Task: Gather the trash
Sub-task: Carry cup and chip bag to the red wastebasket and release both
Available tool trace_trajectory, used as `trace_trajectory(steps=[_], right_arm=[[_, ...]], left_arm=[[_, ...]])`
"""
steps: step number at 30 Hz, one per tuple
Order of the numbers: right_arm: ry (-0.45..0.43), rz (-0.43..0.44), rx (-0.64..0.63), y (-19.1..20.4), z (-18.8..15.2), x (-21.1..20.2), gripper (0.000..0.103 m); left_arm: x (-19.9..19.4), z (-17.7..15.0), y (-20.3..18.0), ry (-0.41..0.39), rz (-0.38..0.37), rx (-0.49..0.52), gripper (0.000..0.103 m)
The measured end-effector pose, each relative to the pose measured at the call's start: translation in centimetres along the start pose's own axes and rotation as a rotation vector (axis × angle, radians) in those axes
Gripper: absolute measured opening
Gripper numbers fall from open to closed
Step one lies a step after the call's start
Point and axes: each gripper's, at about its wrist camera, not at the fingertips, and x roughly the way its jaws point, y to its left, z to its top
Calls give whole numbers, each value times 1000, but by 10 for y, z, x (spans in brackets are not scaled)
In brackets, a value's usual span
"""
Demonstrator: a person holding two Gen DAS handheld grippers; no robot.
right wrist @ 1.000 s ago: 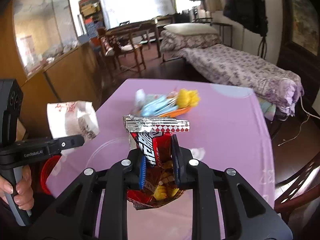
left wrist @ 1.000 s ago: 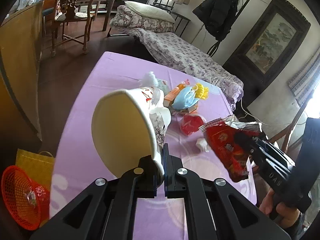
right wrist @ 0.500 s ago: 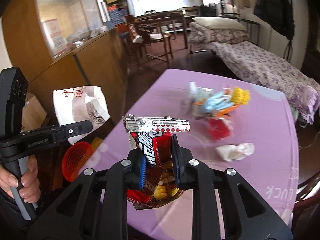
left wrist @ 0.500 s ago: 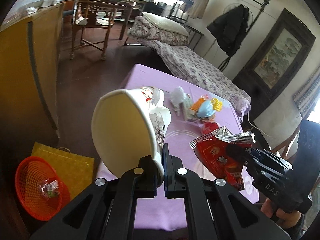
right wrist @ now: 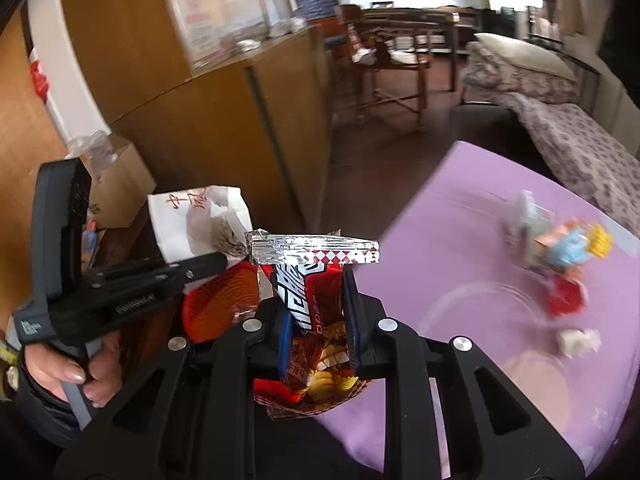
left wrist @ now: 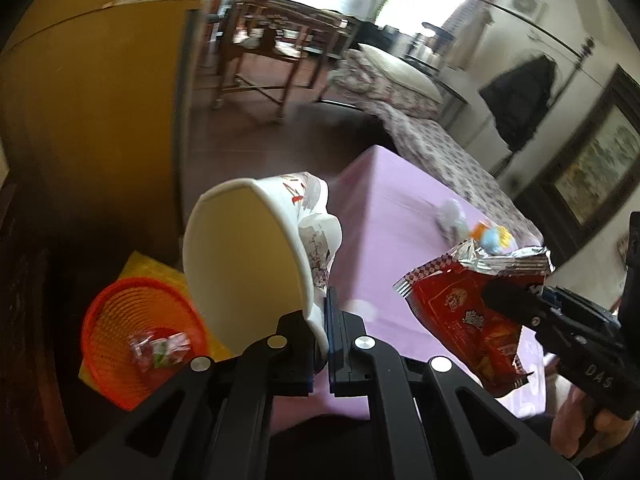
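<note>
Left gripper (left wrist: 325, 320), clamped on the paper cup (left wrist: 256, 256), has swung off the purple table (left wrist: 384, 208) toward the orange basket (left wrist: 120, 328) lower left. Right gripper (right wrist: 316, 316), pinching the red snack bag (right wrist: 316, 280), follows; both drops appear imminent, with more trash left at the far right.

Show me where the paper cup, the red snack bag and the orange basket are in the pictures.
paper cup (left wrist: 244, 256): left wrist view, on its pale inner wall.
red snack bag (right wrist: 310, 280): right wrist view, on the printed front between the fingers.
orange basket (left wrist: 116, 320): left wrist view, on its mesh wall.
</note>
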Motion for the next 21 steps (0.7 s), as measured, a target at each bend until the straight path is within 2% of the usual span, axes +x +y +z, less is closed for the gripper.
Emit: trace_trajectory(steps=[9,14,21], right_arm=[[149,105,-57,64,22,63,23],[234,116,-87,82,27,99,23],[336,135,-122,107,35,151,23]], left_arm=[[-12,-15,88,18,106,-133,5],[-5,-24,133,54,161,-207,5],[16,-30,171,100,195,-279,5]])
